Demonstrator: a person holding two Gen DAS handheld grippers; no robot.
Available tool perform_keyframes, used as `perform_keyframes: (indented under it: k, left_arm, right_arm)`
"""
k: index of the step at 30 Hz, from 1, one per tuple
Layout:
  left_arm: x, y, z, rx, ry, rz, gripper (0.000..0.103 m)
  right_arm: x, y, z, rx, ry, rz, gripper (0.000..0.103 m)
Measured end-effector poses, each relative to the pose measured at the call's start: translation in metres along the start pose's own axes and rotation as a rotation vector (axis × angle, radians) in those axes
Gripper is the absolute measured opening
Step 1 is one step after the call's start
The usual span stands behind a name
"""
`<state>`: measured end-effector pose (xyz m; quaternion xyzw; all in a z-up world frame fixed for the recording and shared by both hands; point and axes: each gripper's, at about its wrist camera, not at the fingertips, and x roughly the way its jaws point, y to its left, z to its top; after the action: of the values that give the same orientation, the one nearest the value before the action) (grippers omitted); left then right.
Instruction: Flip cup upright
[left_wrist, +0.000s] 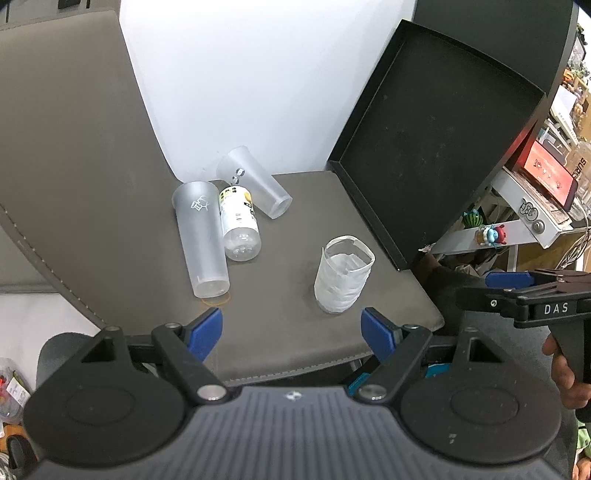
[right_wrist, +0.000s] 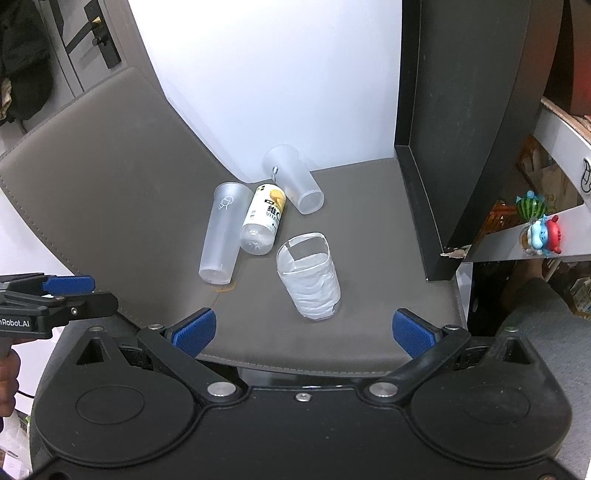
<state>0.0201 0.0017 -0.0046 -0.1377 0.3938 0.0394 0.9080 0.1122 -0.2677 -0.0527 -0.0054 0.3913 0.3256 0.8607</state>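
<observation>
A tall frosted cup (left_wrist: 201, 240) (right_wrist: 224, 232) lies on its side on the grey chair seat (left_wrist: 295, 332), mouth toward the chair back. A second frosted cup (left_wrist: 255, 182) (right_wrist: 295, 181) lies on its side behind it. A white-lined clear cup (left_wrist: 343, 273) (right_wrist: 310, 275) stands upright in the middle. My left gripper (left_wrist: 291, 330) is open and empty, near the seat's front edge. My right gripper (right_wrist: 304, 332) is open and empty, just in front of the upright cup; it also shows in the left wrist view (left_wrist: 509, 280).
A small bottle with a yellow label (left_wrist: 238, 223) (right_wrist: 263, 221) lies between the two fallen cups. A black tray (left_wrist: 436, 147) (right_wrist: 461, 129) leans upright at the seat's right side. A shelf with small toys (left_wrist: 491, 232) (right_wrist: 541, 230) stands to the right.
</observation>
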Motion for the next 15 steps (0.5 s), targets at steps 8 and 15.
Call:
perform_keyframes:
  k: [8,15]
  left_arm:
    - [-0.0008,0.0010,0.0001,-0.004,-0.005,0.010,0.081]
    - [-0.0004,-0.0003,-0.0005,-0.003,-0.001,0.017,0.081]
  right_arm:
    - [0.0014,0.0004,-0.0004,0.002,0.007,0.002,0.103]
    - [0.0011,-0.0016,-0.0007,0.013,0.007,-0.001,0.103]
